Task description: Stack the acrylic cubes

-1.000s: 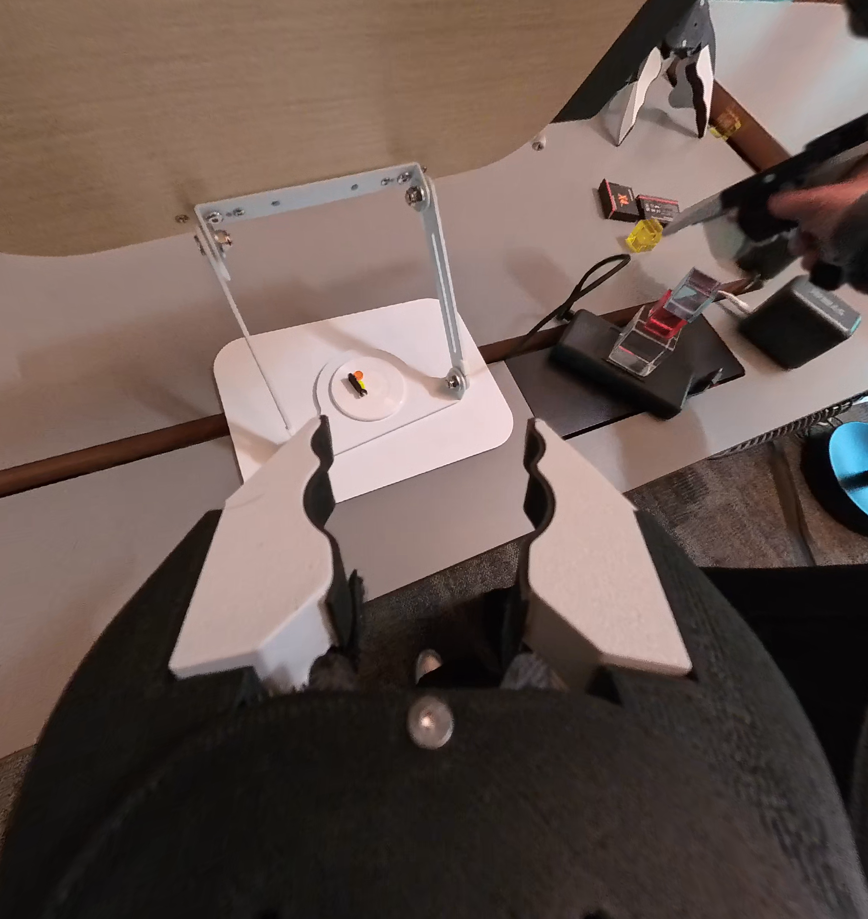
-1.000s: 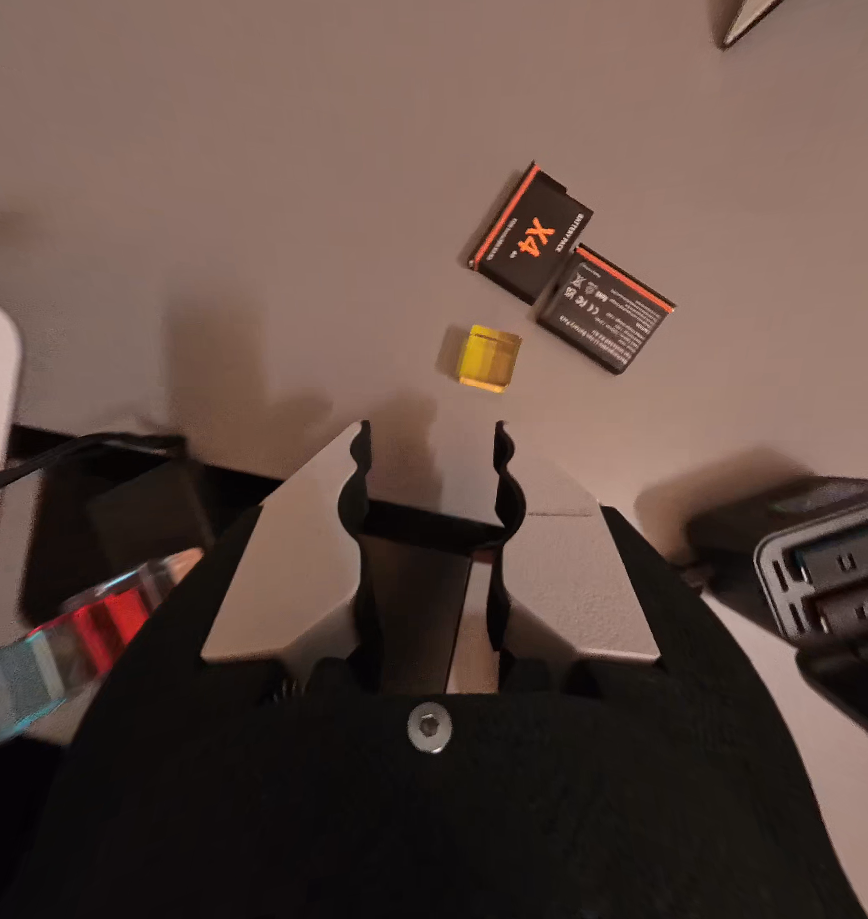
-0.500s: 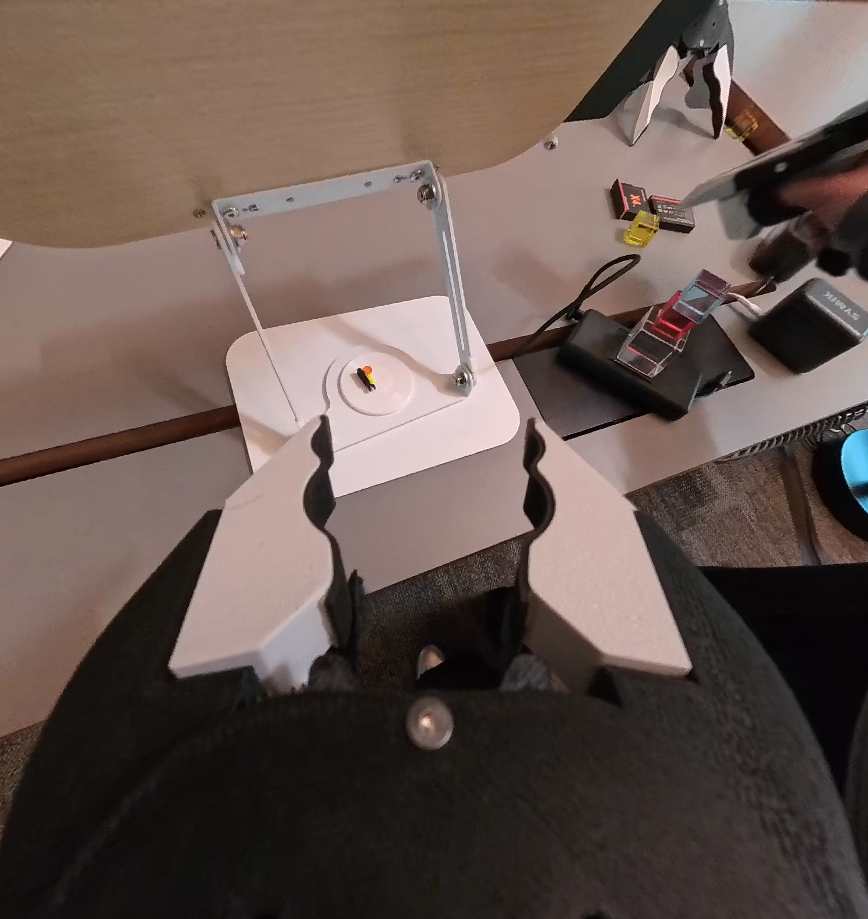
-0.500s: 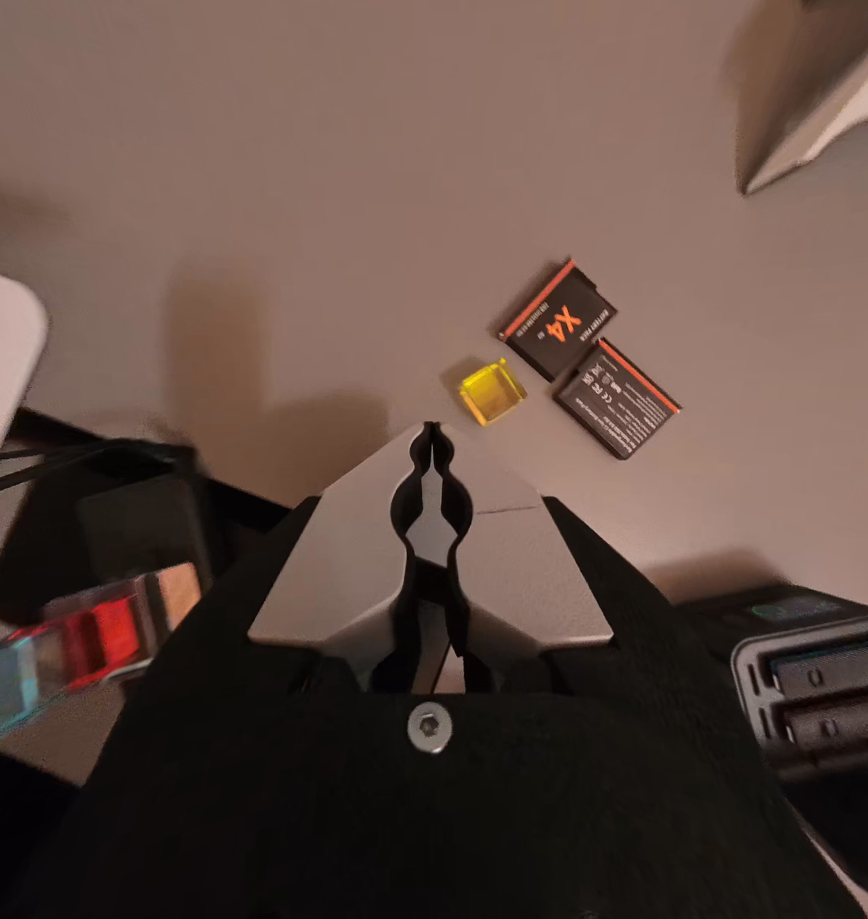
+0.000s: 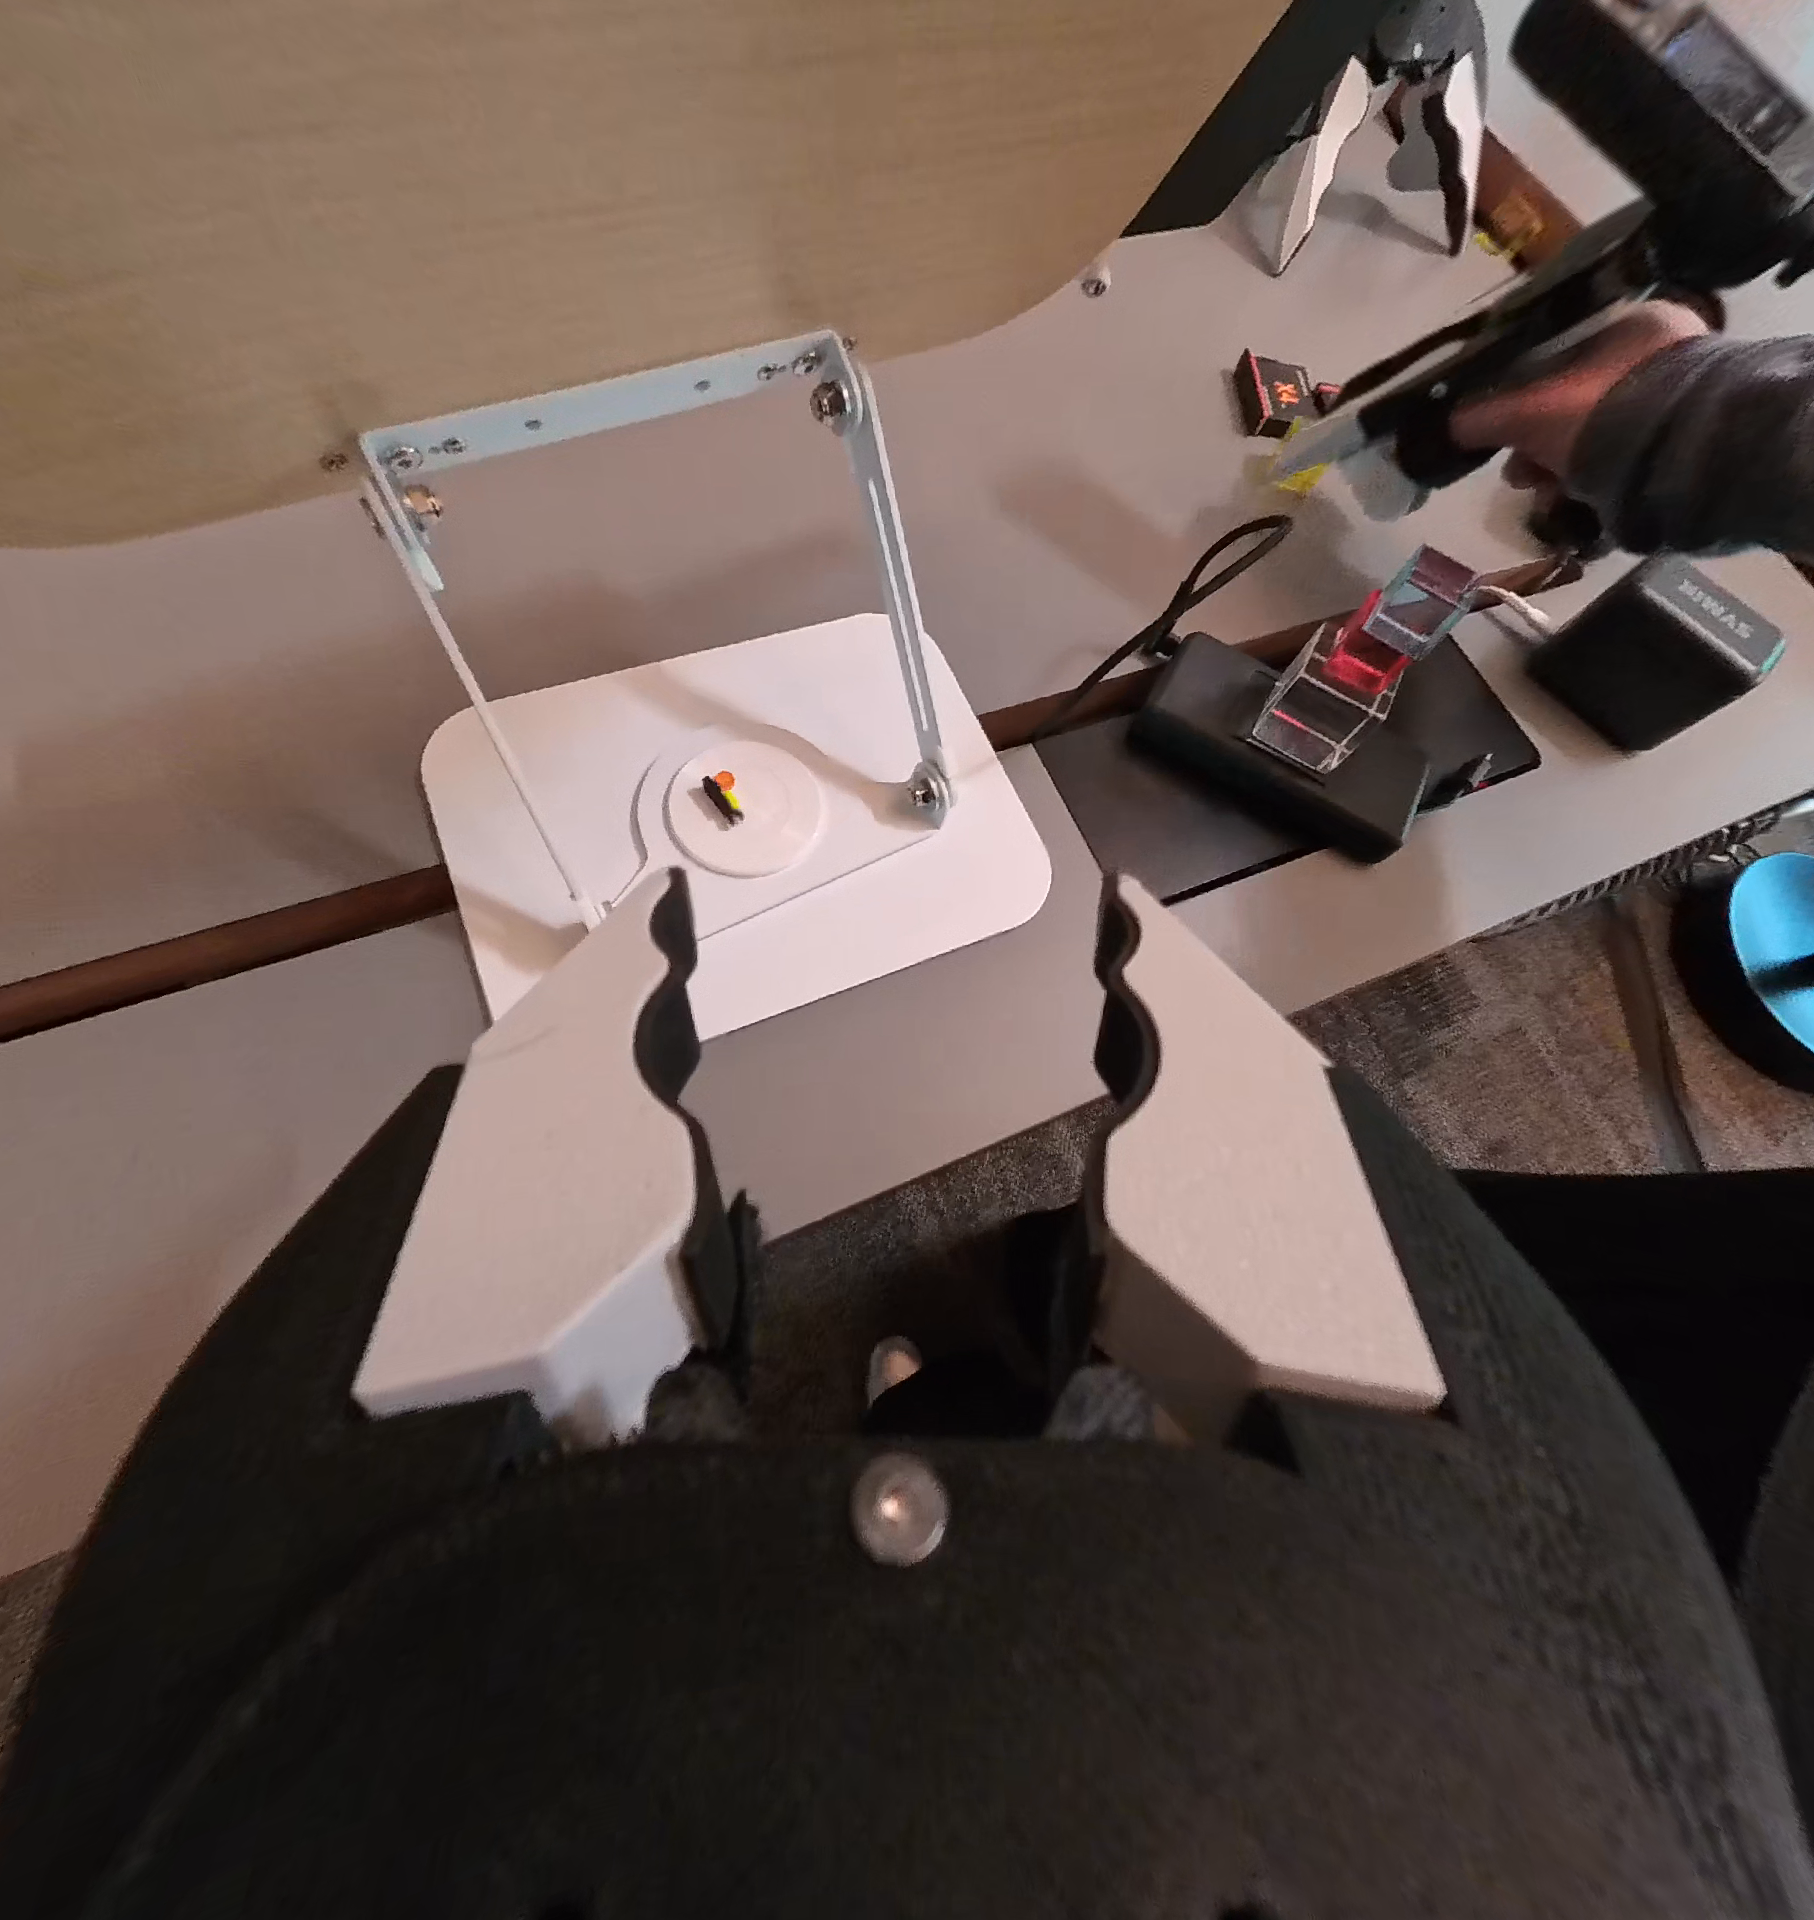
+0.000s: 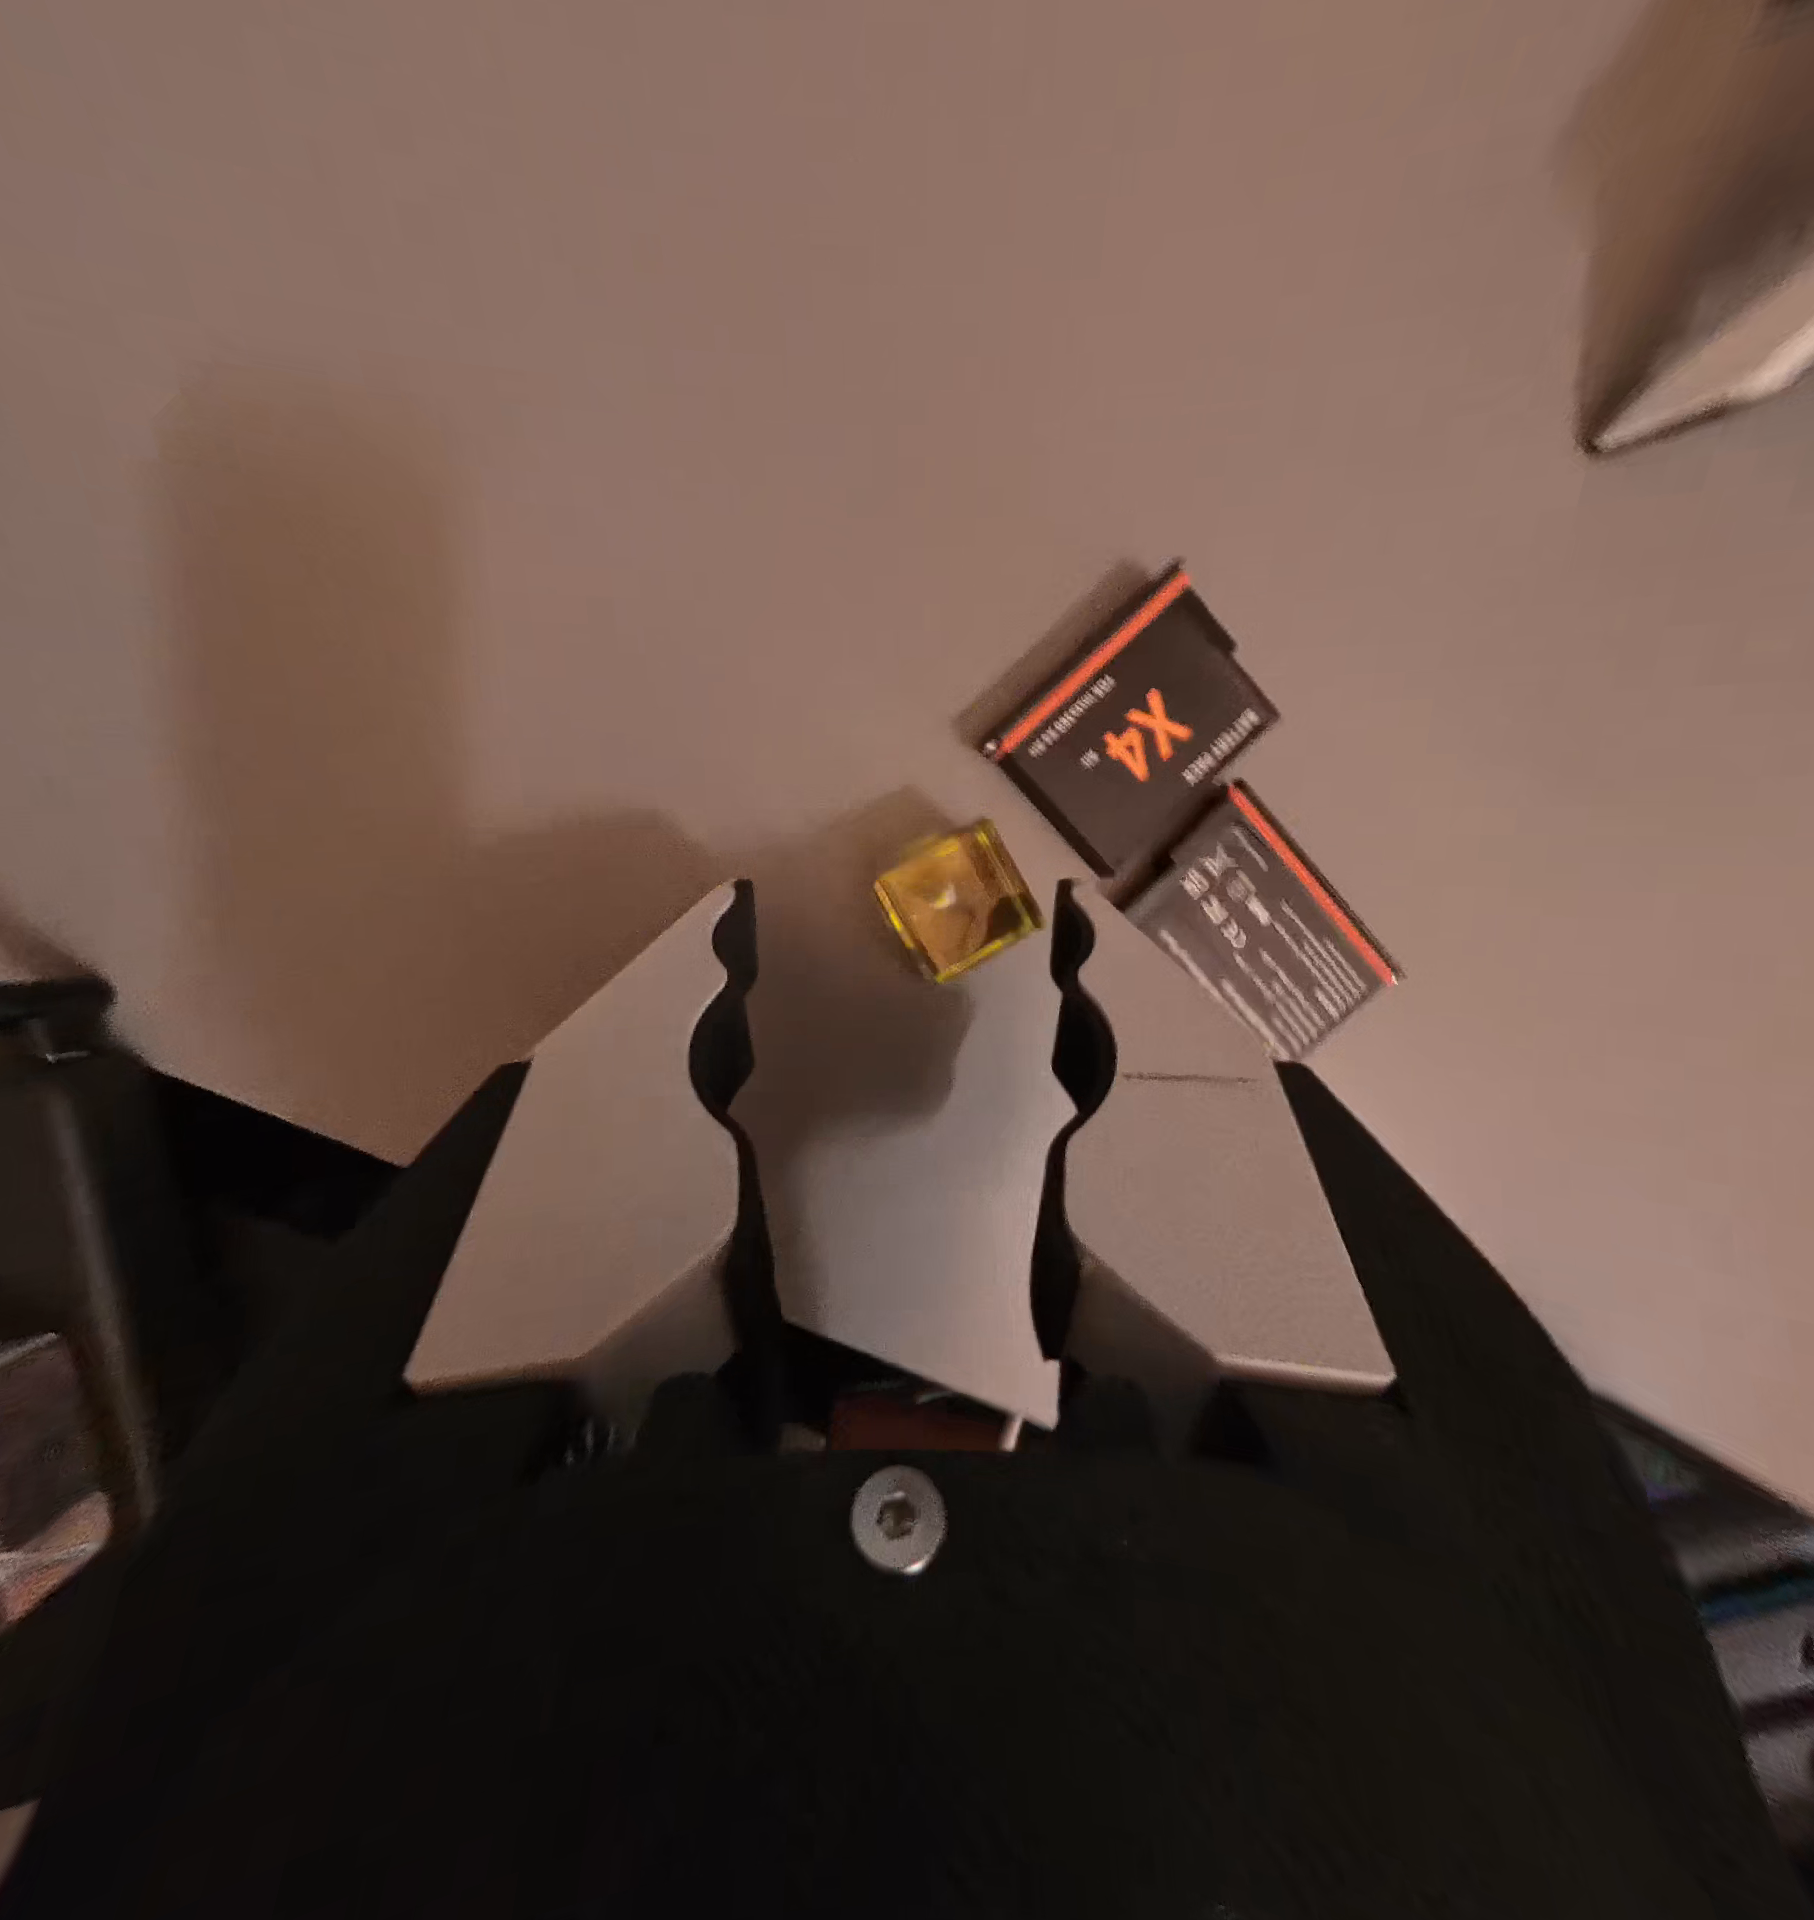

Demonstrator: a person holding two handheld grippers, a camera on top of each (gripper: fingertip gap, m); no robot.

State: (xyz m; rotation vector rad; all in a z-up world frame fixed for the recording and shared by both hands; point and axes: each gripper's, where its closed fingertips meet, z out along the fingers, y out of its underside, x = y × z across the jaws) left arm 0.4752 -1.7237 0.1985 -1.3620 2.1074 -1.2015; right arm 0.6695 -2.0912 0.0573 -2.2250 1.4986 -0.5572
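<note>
Right wrist view shows the right claw (image 6: pixel 901 896) open, empty, above a yellow cube (image 6: pixel 957 914) lying just beyond its tips; centring before closing seems wise.

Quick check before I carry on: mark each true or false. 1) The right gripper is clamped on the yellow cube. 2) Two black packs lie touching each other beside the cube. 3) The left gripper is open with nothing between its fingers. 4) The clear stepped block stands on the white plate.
1) False: the right gripper is open; the yellow cube lies on the table just ahead of its tips, untouched.
2) True: the black packs meet at a corner.
3) True: the left gripper is open and bare.
4) False: the clear stepped block stands on a black box, right of the white plate.
</note>
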